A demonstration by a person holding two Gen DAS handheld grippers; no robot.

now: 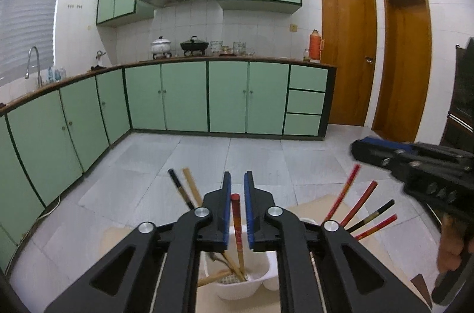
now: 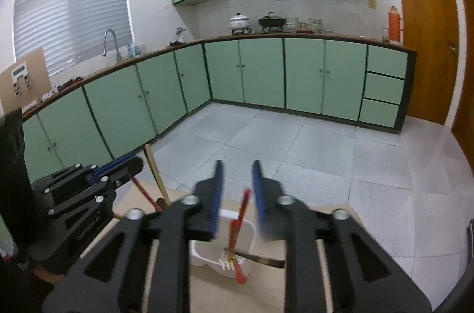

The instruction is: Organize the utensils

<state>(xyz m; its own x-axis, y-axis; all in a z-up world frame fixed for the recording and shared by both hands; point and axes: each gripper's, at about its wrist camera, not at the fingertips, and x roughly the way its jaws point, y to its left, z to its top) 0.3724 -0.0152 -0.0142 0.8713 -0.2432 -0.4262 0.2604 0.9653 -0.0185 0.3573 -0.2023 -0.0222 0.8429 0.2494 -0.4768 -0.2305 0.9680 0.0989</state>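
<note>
The red lacquered chopstick with a gold-patterned shaft [image 1: 236,227] stands upright in a white plastic holder cup with a perforated bottom [image 1: 254,280], its lower end among several pale wooden chopsticks [image 1: 228,268]. It looks light, stiff and slick; a hold on the upper shaft, just below the red tip, seems safest, since the lacquer could slide between flat pads. The left hand-held gripper [image 1: 237,212] has its blue pads slightly parted on either side of this stick, with a thin gap each side, so nothing is clamped.

In the right wrist view a thin red chopstick [image 2: 239,219] leans in a white square plastic cup [image 2: 251,230], beside a dark chopstick [image 2: 260,259] lying across the rim. The right hand-held gripper [image 2: 237,194] is open wider around it, pads clear of the stick.

Both cups sit on a tan table [image 2: 340,209]. Each gripper's body covers much of its cup, so the chopstick count is uncertain. The right pads are blurred. Four red and dark chopsticks [image 1: 364,209] fan out to the right in the left view, their base hidden.
</note>
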